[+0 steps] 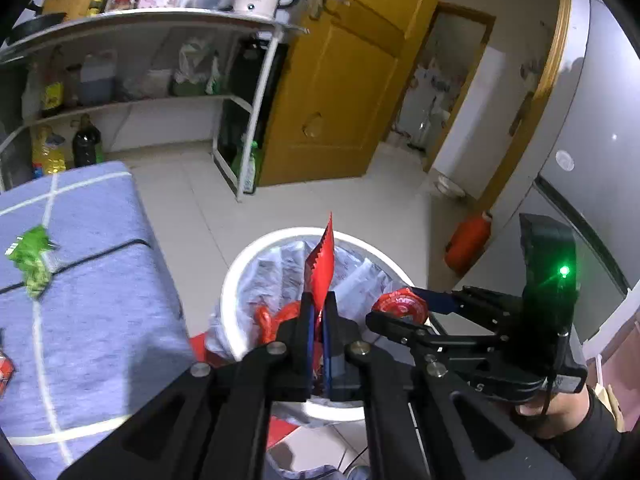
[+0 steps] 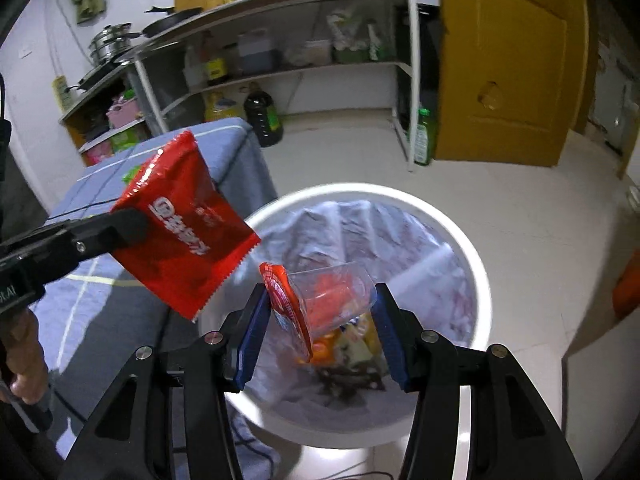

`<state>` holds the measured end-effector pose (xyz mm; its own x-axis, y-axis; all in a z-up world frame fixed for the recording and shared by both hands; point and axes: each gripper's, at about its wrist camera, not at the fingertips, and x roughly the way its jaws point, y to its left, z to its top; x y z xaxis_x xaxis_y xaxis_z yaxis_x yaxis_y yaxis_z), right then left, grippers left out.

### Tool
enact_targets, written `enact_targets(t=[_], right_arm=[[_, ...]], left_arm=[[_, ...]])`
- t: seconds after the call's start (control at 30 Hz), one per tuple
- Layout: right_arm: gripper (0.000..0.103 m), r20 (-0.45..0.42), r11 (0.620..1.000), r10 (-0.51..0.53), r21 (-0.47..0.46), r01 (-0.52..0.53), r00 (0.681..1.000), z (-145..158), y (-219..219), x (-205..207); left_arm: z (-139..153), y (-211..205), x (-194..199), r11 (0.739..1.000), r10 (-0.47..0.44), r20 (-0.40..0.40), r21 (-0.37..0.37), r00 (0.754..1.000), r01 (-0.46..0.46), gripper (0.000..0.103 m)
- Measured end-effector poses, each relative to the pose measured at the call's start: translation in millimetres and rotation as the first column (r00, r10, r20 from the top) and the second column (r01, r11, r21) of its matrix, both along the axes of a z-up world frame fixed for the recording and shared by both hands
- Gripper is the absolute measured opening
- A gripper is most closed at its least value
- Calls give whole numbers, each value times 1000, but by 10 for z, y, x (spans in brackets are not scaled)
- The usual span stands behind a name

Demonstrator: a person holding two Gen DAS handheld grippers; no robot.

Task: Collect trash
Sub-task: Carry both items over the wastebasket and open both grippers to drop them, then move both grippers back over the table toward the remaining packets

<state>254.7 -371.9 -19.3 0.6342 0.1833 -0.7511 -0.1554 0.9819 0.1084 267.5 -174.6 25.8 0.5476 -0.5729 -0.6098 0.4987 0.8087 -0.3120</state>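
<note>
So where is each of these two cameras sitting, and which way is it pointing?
Left wrist view: sits on the left gripper, looking along its fingers, shut on a flat red foil wrapper, down into the round white lined trash bin; the other hand shows.
Right wrist view: sits on the right gripper, which clamps a clear plastic cup with a red foil lid above the bin.
Shared: bin, wrapper, cup, blue checked cloth.

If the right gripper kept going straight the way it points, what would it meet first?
Probably the trash inside the white bin: the right gripper, shut on a clear cup, points into its lined mouth; depth is unclear.
</note>
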Motion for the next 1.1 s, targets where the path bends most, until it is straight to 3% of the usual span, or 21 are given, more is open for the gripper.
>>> enact_targets(t=[0.2,0.47,0.8,1.1], right_arm=[[53,-19,999,-32,-20,31,999,-89,-176,-2],[55,2,1000,-27,-9,27,1000,-31,-183,-33],[55,87,1000,4,26,-6,996,309,31,-204],[55,148,991,118,49,-127,982,529,548,-360]], left_arm=[[-200,-202,70,1000,-22,-53,14,998,23,14],[-157,-157,11,1000,0,-29,28,1000,0,18],[39,376,-225,995,92,40,27,995,-93,18],[218,992,-498,981,186,106,27,977,-190,18]])
